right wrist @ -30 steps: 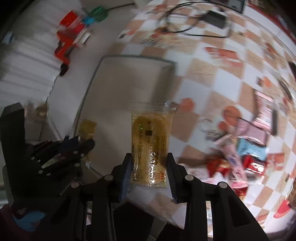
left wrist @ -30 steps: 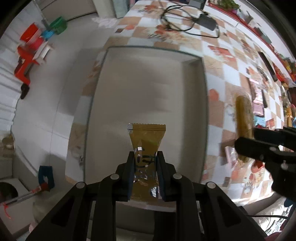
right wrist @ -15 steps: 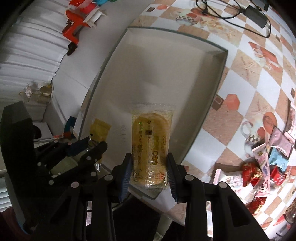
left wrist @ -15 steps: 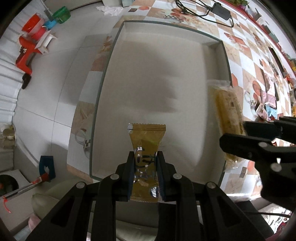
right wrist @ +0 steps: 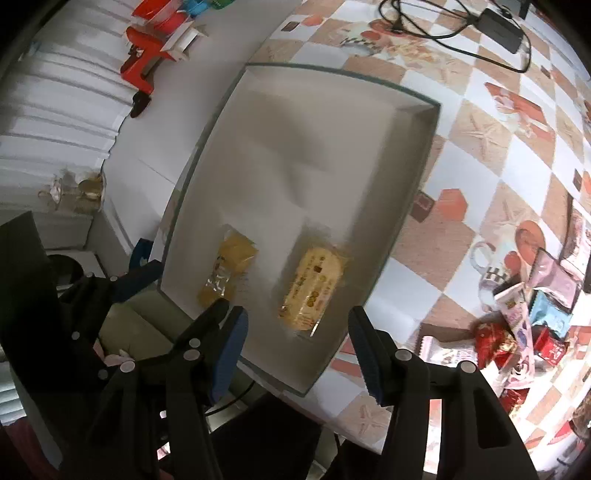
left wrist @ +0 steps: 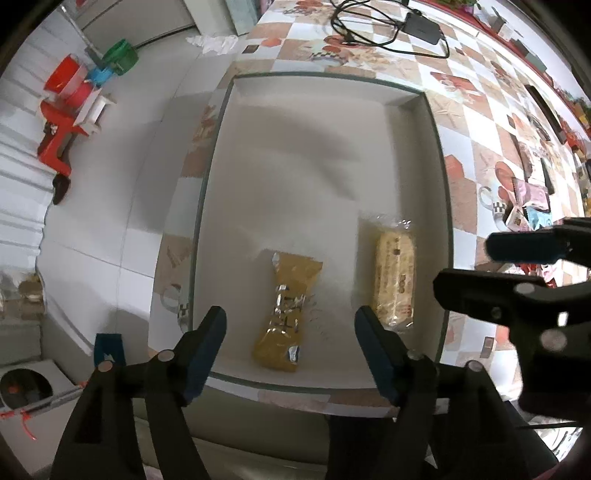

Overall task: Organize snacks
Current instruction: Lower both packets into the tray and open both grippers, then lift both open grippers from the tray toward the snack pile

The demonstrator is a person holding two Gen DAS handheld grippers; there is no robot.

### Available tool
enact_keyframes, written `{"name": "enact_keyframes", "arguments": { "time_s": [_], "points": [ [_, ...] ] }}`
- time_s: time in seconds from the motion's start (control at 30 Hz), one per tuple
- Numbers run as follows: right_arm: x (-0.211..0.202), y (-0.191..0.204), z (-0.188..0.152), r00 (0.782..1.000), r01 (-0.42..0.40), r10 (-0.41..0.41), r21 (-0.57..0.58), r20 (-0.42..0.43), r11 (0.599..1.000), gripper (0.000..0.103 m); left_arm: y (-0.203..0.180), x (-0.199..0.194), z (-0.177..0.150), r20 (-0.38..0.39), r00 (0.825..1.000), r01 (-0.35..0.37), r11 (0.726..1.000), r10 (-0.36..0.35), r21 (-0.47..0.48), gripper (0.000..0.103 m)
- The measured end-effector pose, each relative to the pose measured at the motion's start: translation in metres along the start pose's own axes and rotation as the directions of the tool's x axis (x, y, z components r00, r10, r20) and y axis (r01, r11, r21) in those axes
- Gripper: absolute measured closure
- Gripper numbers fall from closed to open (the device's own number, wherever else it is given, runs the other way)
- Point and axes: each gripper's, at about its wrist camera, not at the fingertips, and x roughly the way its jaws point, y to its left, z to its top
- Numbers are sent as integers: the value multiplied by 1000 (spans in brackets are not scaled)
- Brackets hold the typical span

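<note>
A shallow white box (left wrist: 295, 155) lies on the checked tablecloth; it also shows in the right wrist view (right wrist: 280, 122). A mustard-yellow snack packet (left wrist: 286, 312) lies flat in its near part, also seen in the right wrist view (right wrist: 227, 267). A clear-wrapped yellow cake bar (left wrist: 393, 275) lies to its right in the box (right wrist: 314, 288). My left gripper (left wrist: 290, 321) is open just above the yellow packet. My right gripper (right wrist: 295, 325) is open above the cake bar.
A heap of pink, blue and red snack packets (right wrist: 532, 314) lies on the table right of the box. A black charger and cable (left wrist: 399, 26) lie at the far side. Red and green items (left wrist: 70, 96) stand on the floor to the left.
Both grippers have opened and let go. The yellow packet and the cake bar, held above the box before, now lie inside it side by side.
</note>
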Motion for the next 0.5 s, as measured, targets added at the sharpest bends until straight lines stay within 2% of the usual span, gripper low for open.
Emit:
{"name": "enact_keyframes", "arguments": {
  "time_s": [0.03,0.07,0.1,0.27,0.33,0.5],
  "points": [
    [-3,-4,-2,1000,2,-2,5,5,1000,30,-3,-2,1,2,1000,2,1000,-2,6,25],
    [-7,-6,-6,1000,6,-6,14,17,1000,12,-6,-4,3,3,1000,5,1000,-5,11,24],
    [-10,-8,-7,1000,5,-6,21,29,1000,9,-9,-5,4,5,1000,5,1000,-5,17,24],
    [-25,-28,-15,997,29,-34,75,64,997,9,-27,-8,10,16,1000,-12,998,11,66,24],
    [-29,-38,-19,996,37,-45,97,74,995,0,-33,-10,14,19,1000,-19,996,18,89,24],
    [-39,-67,-37,994,40,-58,186,97,982,0,-52,-18,19,41,999,-37,989,32,145,23]
  ]
}}
